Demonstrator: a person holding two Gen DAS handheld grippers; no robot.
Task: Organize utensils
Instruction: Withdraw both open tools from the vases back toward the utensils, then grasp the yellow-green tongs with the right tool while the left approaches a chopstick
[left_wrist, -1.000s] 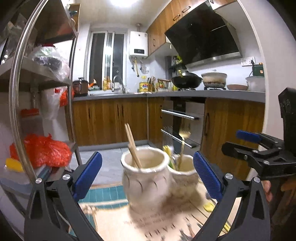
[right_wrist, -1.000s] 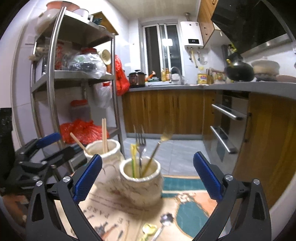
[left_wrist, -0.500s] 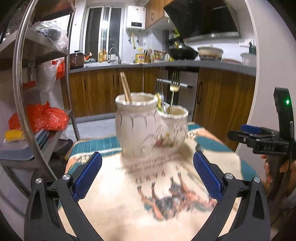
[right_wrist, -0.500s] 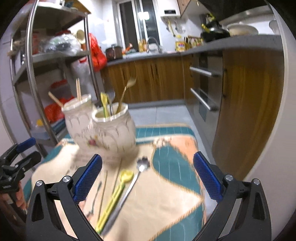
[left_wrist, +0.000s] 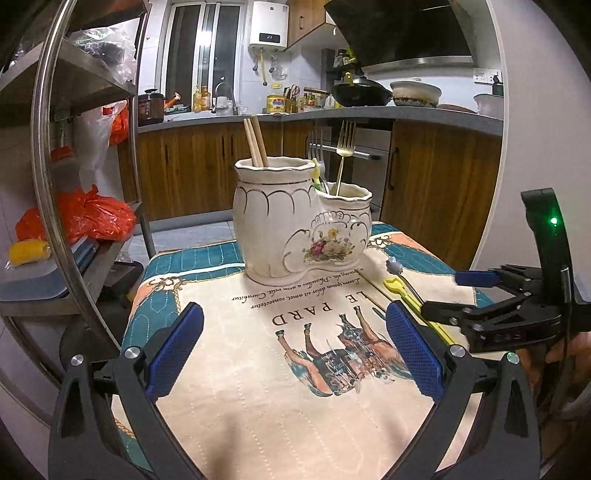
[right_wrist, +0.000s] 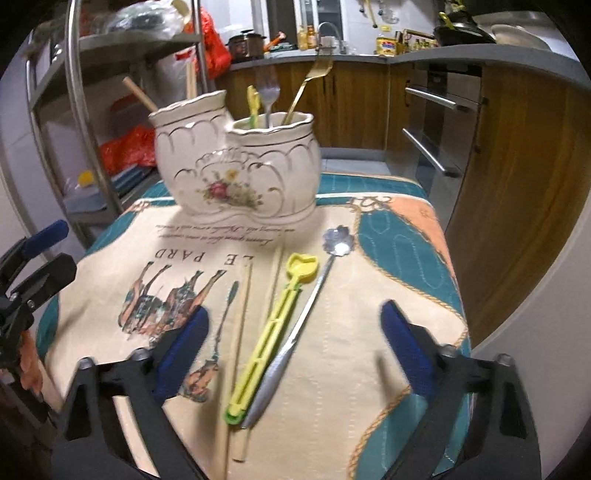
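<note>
Holder (right_wrist: 236, 162) stands at the far end of the mat (right_wrist: 369, 332), a two-pot ceramic unit. The taller left pot holds chopsticks (left_wrist: 255, 142); the shorter right pot holds forks (left_wrist: 345, 147) and a yellow item too hidden to identify. This sorting suggests one pot per utensil type.

Loose utensils lie on the mat in front of the holder, near the right gripper, roughly parallel, with working ends toward the holder:
- Yellow scoop (right_wrist: 273, 332), centre.
- Spoon (right_wrist: 306, 306) with a flower-shaped bowl, just right of the scoop and touching it at the handle end.
- Two chopsticks (right_wrist: 240, 332), left of the scoop.
- A thin dark-tipped item further left, too blurred to name.

Right gripper (right_wrist: 295, 350): released, jaws wide apart, nothing between them. It hangs above the handle ends of the scoop and spoon, which sit inside the jaw gap as seen from the wrist. This suits a pick of one handle; contact is not made.

Left gripper (left_wrist: 295, 347): released, jaws wide, nothing held. It hovers over bare mat on the left, facing the holder, well clear of the loose utensils. Judged role: standby, or steadying the holder.

Caution: scoop and spoon touch; closing on both is likely unless the jaws centre on one handle.
</note>
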